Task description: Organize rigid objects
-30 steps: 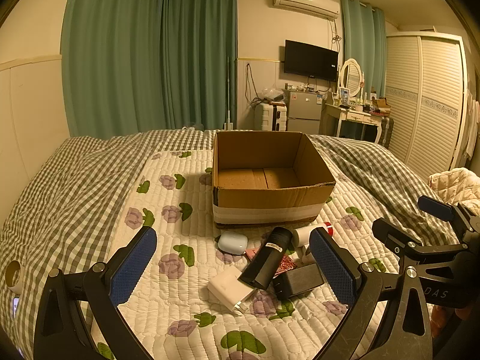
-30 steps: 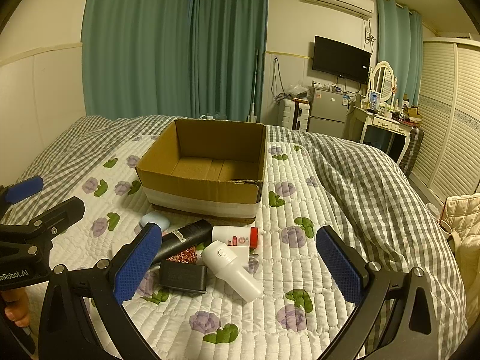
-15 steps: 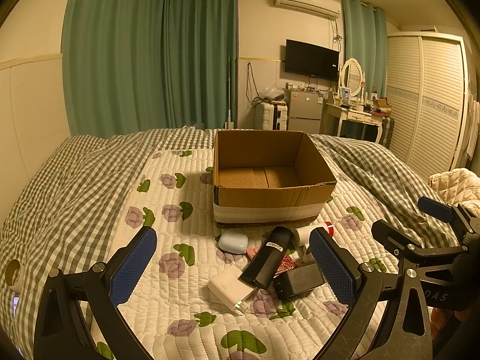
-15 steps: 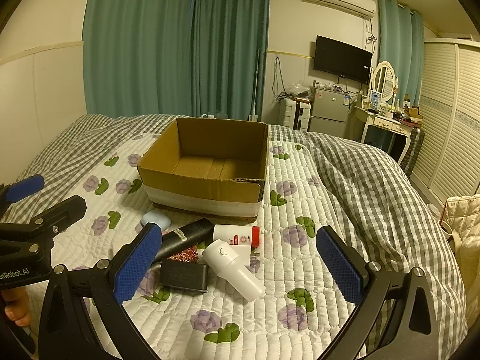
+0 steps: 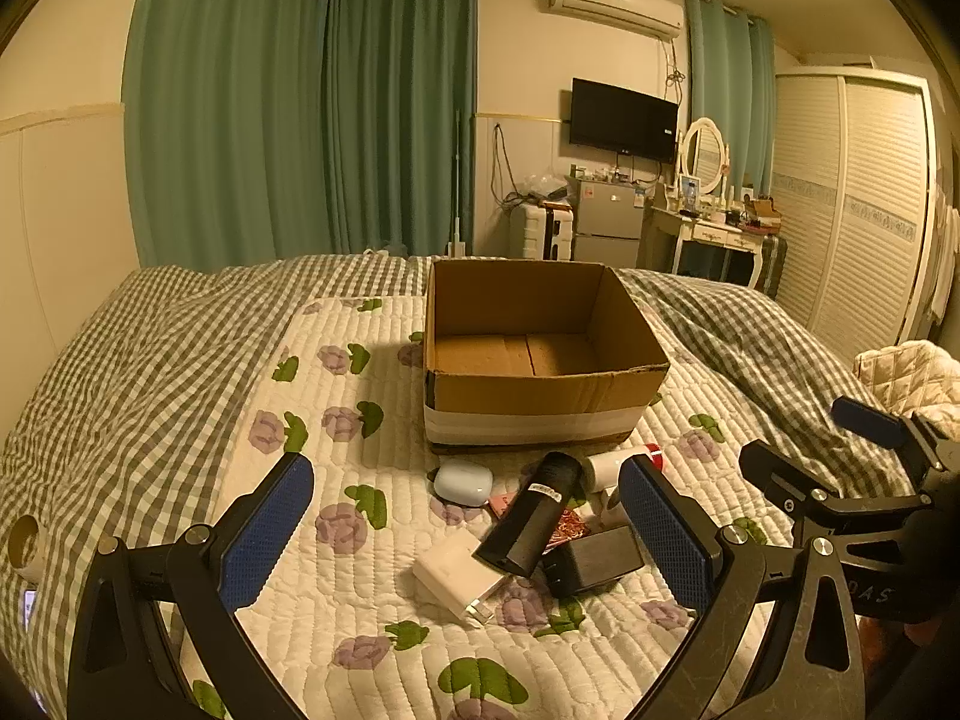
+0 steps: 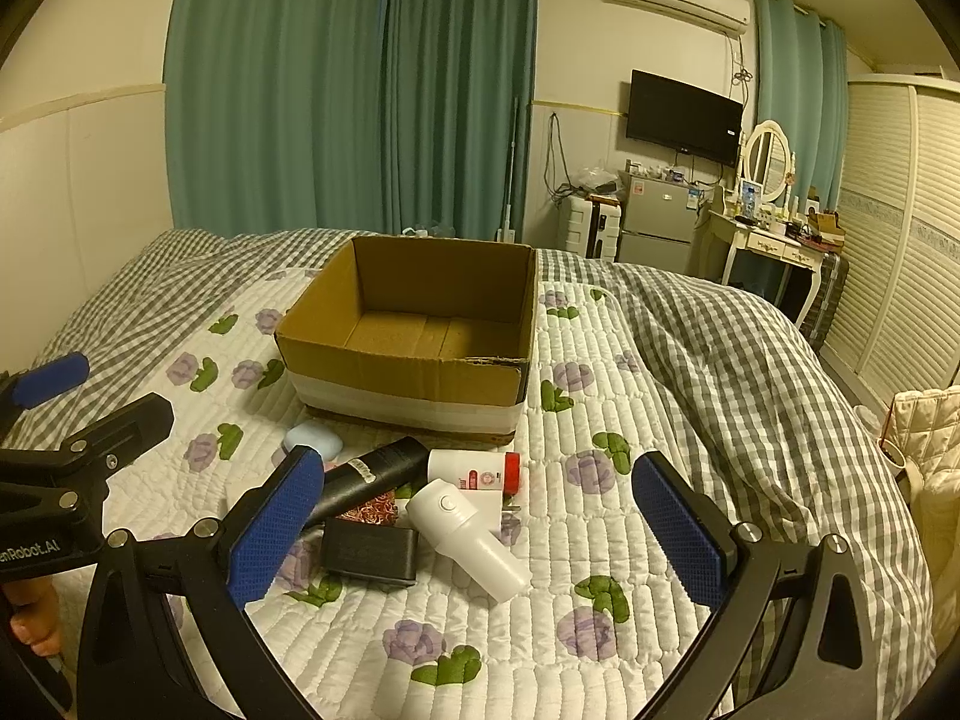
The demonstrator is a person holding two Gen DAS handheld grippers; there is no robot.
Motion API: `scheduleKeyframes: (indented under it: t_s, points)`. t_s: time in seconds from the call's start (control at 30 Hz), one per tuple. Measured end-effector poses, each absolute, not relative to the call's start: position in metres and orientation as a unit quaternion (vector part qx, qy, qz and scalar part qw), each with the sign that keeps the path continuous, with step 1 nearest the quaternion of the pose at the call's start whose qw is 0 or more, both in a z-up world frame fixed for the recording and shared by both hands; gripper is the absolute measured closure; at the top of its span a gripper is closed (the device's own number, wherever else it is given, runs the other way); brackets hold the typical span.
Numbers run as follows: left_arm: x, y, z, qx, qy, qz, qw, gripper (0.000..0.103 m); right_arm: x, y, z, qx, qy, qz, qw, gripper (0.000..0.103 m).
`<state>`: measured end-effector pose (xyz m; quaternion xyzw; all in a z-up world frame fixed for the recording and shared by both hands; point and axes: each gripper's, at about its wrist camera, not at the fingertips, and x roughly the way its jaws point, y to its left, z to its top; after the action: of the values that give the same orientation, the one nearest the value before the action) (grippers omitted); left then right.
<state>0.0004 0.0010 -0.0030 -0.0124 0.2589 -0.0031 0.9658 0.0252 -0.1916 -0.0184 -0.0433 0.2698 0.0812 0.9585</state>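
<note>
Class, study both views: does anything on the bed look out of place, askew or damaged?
Yes. The small items lie jumbled in front of the empty cardboard box; the black tube rests tilted across others. The box's near rim looks ragged at one corner.

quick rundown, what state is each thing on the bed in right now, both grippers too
cardboard box: open, nothing visible inside
black tube: lying down, propped on the pile
white cylinder: lying on its side
red-capped bottle: lying down, cap on
pale blue case: closed, flat on the quilt
black case: closed, lying flat
white charger: lying flat, unplugged
left gripper: open, holding nothing
right gripper: open, holding nothing
</note>
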Motion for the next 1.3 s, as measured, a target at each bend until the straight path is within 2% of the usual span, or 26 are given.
scheduleKeyframes:
  t_s: [0.37, 0.57, 0.67, 0.87, 0.93, 0.97, 1.0, 1.13, 1.3]
  points:
    - [0.007, 0.013, -0.009, -0.02, 0.289, -0.017, 0.957, 0.0, 0.022, -0.182, -0.018, -0.059, 0.282, 0.094, 0.953, 0.0]
    - [0.023, 0.02, -0.039, 0.006, 0.332, 0.011, 0.943, 0.0, 0.041, -0.17, -0.058, -0.056, 0.359, 0.121, 0.924, 0.001]
    - [0.033, 0.024, -0.058, 0.01, 0.359, 0.021, 0.933, 0.0, 0.058, -0.161, -0.088, -0.049, 0.416, 0.144, 0.896, 0.011]
    - [0.045, 0.031, -0.08, 0.035, 0.393, 0.047, 0.918, 0.0, 0.089, -0.148, -0.128, 0.001, 0.492, 0.171, 0.854, 0.013]
    - [0.047, 0.034, -0.085, 0.032, 0.4, 0.047, 0.915, 0.0, 0.097, -0.147, -0.138, 0.025, 0.508, 0.18, 0.842, 0.018]
    - [0.049, 0.036, -0.087, 0.033, 0.404, 0.049, 0.913, 0.0, 0.1, -0.147, -0.143, 0.034, 0.511, 0.183, 0.839, 0.024]
    - [0.05, 0.036, -0.09, 0.037, 0.407, 0.052, 0.911, 0.0, 0.104, -0.146, -0.146, 0.041, 0.515, 0.186, 0.836, 0.034]
    - [0.053, 0.032, -0.1, 0.044, 0.425, 0.042, 0.903, 0.0, 0.109, -0.146, -0.141, 0.045, 0.512, 0.185, 0.837, 0.035]
    - [0.066, 0.012, -0.112, 0.041, 0.465, -0.008, 0.884, 0.0, 0.106, -0.151, -0.123, -0.001, 0.491, 0.153, 0.858, 0.035]
